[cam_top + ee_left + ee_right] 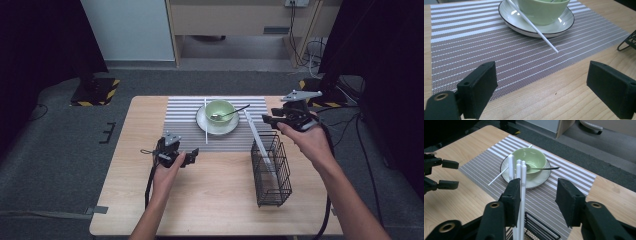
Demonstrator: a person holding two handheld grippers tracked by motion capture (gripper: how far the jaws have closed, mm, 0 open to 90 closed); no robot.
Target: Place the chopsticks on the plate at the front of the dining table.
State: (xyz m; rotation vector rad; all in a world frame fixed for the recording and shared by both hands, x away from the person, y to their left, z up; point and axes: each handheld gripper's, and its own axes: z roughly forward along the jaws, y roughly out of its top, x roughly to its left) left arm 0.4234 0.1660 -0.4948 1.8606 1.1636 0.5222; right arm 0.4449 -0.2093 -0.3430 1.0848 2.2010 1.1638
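Right gripper [537, 202] stands open around white chopsticks [520, 177] in the wire basket [272, 172]; left gripper [544, 87] open, empty. Chopsticks: light, stiff, slippery; grip upper shafts between pads.

Green ceramic bowl [220, 110] on white plate [217, 125], striped woven placemat [186, 125] beneath; black wire basket [271, 170] at 4 o'clock.

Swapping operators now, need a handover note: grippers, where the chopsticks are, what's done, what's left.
Left gripper: open, low over the table edge of the striped mat, holding nothing.
Right gripper: open around the white chopsticks standing in the wire basket, pads not pressing.
One chopstick leans on the plate under the green bowl; a spoon sits in the bowl.
Done: one chopstick laid out. Left: probably its partner, still in the basket.
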